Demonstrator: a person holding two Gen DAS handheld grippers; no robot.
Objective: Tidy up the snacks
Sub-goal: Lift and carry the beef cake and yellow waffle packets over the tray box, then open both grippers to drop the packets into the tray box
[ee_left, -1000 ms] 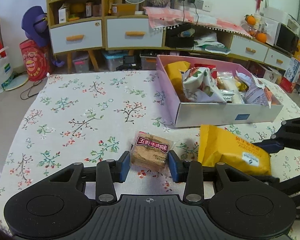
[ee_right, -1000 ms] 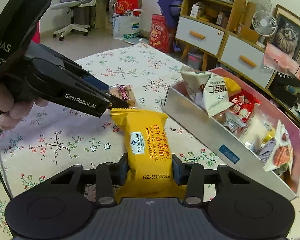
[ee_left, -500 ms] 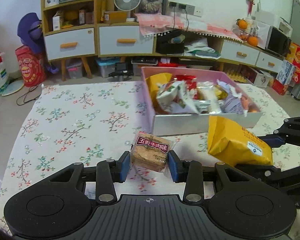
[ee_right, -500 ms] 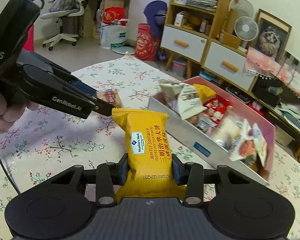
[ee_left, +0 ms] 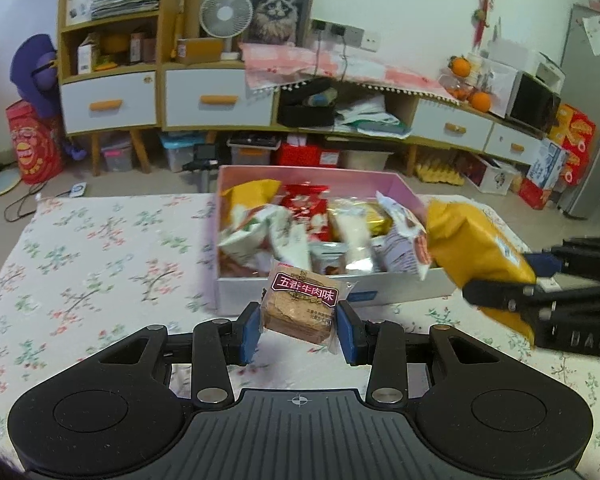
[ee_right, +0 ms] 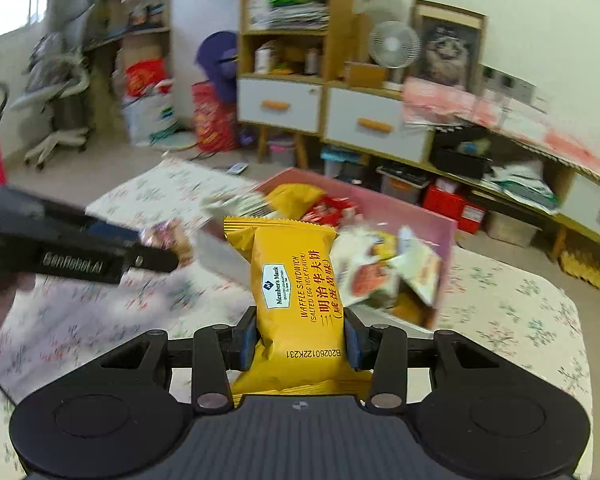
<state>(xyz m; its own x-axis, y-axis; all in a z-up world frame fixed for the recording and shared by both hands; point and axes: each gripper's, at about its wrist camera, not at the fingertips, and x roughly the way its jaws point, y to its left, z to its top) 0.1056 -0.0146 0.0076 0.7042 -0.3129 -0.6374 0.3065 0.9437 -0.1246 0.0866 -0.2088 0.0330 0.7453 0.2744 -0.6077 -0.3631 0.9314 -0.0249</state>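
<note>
My left gripper (ee_left: 298, 334) is shut on a small clear-wrapped brown cracker pack (ee_left: 302, 306) with a maroon label, held in the air just before the near wall of the pink box (ee_left: 400, 284). The box, pink inside and white outside, holds several snack packets. My right gripper (ee_right: 300, 338) is shut on a yellow waffle sandwich packet (ee_right: 296, 288), raised at the box's near side. In the left wrist view that yellow packet (ee_left: 476, 248) hangs over the box's right end, gripped by the right gripper (ee_left: 512, 296). The left gripper (ee_right: 148, 256) with the cracker pack (ee_right: 168, 236) shows at left in the right wrist view.
The box (ee_right: 404, 216) stands on a table with a floral cloth (ee_left: 100, 264). Beyond the table's far edge are white-drawer cabinets (ee_left: 216, 96), storage bins and clutter on the floor. A hand (ee_right: 0, 308) holds the left gripper at the left edge.
Both grippers have risen off the cloth and moved toward the box with their packs. The yellow packet now hangs over the box's right end; the cracker pack is at its near wall.
</note>
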